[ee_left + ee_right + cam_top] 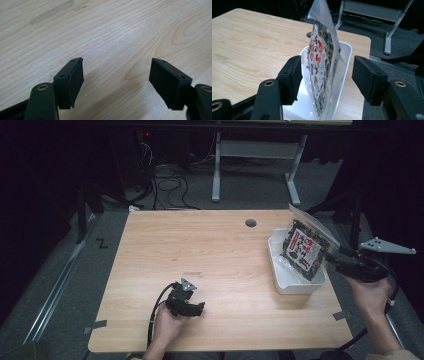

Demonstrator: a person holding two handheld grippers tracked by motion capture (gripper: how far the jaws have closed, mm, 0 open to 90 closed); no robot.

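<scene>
Clearly the snack bag stands on edge in the white tray, its long axis upright, between the wide, not pressing jaws of the right gripper, well apart from the open left gripper.

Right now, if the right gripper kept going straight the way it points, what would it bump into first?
Probably the snack bag. It stands in the white tray, between the right gripper's open jaws, with neither pad pressing on it. The bag's edge faces the gripper; depth is hard to judge.
</scene>
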